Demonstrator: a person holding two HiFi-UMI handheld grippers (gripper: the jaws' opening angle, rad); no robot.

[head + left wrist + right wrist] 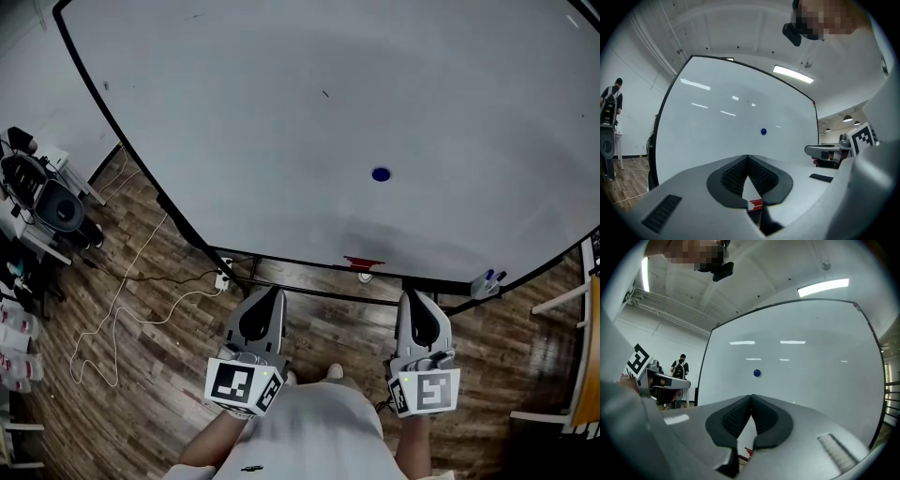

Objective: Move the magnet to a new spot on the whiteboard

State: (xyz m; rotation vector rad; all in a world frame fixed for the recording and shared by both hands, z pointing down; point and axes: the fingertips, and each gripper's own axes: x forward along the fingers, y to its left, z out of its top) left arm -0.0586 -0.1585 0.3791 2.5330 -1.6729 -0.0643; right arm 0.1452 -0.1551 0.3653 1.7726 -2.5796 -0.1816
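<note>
A small round blue magnet (380,174) sticks to the big whiteboard (281,112), lower right of its middle. It also shows as a blue dot, the magnet (763,131) ahead of the left jaws and the magnet (756,373) ahead of the right jaws. My left gripper (272,298) and right gripper (412,302) are held side by side in front of the board's bottom edge, well short of the magnet. Both point at the board. The tips of each meet, with nothing between them: left gripper (747,157), right gripper (751,396).
A red eraser (363,263) lies on the board's tray, with markers (487,281) at its right end. A white cable (122,309) snakes over the wooden floor at left, beside chairs and gear (42,202). A person with a backpack (679,366) stands off to the left.
</note>
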